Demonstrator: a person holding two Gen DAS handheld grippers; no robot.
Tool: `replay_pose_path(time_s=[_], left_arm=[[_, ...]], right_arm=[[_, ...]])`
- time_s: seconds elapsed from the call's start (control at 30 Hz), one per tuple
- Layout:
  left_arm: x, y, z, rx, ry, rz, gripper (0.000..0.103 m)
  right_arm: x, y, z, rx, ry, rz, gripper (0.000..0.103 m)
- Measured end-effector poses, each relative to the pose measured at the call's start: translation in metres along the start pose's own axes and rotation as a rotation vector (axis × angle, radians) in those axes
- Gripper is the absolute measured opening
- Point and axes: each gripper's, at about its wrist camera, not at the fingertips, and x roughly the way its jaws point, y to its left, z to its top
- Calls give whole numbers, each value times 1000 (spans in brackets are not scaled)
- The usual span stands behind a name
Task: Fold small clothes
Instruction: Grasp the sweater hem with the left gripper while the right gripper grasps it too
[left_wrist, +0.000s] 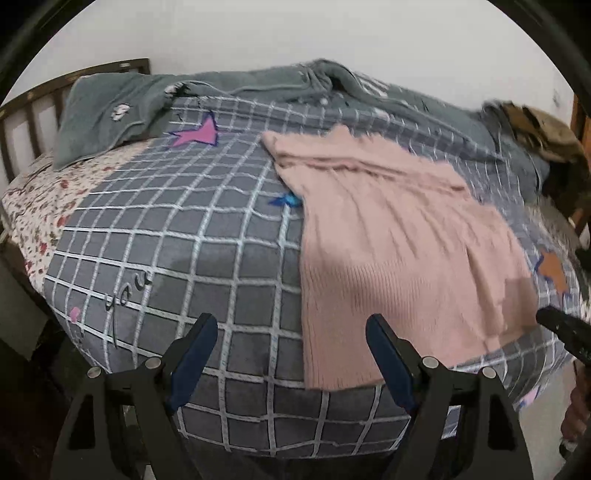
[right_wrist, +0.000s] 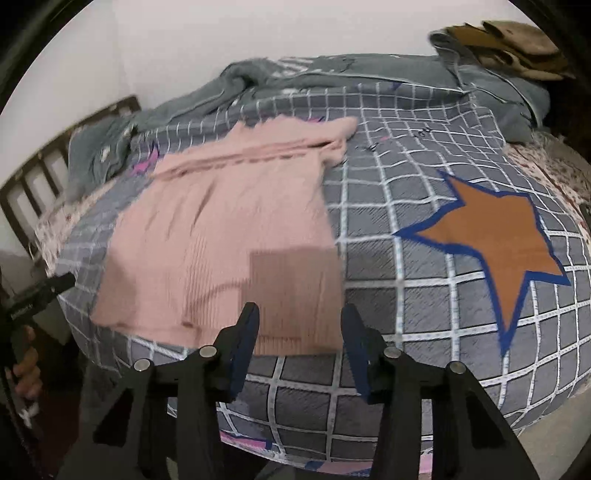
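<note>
— How many garments lie on the checked bedspread (left_wrist: 207, 258)?

— One pink knitted piece (left_wrist: 388, 251), spread flat. Beyond it, by the wall, one grey-green blanket (left_wrist: 122, 110), and at that blanket's far end one brownish heap (right_wrist: 517, 48) (too blurred to count its pieces).

— Stars on the bedspread?

— Three show: one pink (left_wrist: 195, 134), one orange (right_wrist: 506, 247), one blue (left_wrist: 286, 200), half under the pink piece.

— Grippers?

— Two: left gripper (left_wrist: 291, 354) and right gripper (right_wrist: 300, 343).

Checked bedspread (left_wrist: 207, 258): bare and open left of the pink knit garment (left_wrist: 388, 240). Rear edge blocked by rumpled grey blanket (left_wrist: 236, 86). Clothes heap (right_wrist: 517, 44) fills far right corner.
</note>
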Motion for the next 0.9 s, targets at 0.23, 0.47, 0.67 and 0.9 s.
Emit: replay_pose_path(time_s=[0.23,0.47,0.67,0.9], left_arm=[[15,-11,-11,11,21,-55,80],[33,-20,-18,-2,65,-124,60],[42,-25,-19,8,69,-113,47],[42,-15,-15,-9,77,-102,20]], right_arm=[[13,11,-9,-26,6,1,36],[26,3,-18,4,43,10,28],[31,9,-20,-14,37,10,25],[23,-4,-11,39,7,7,25]])
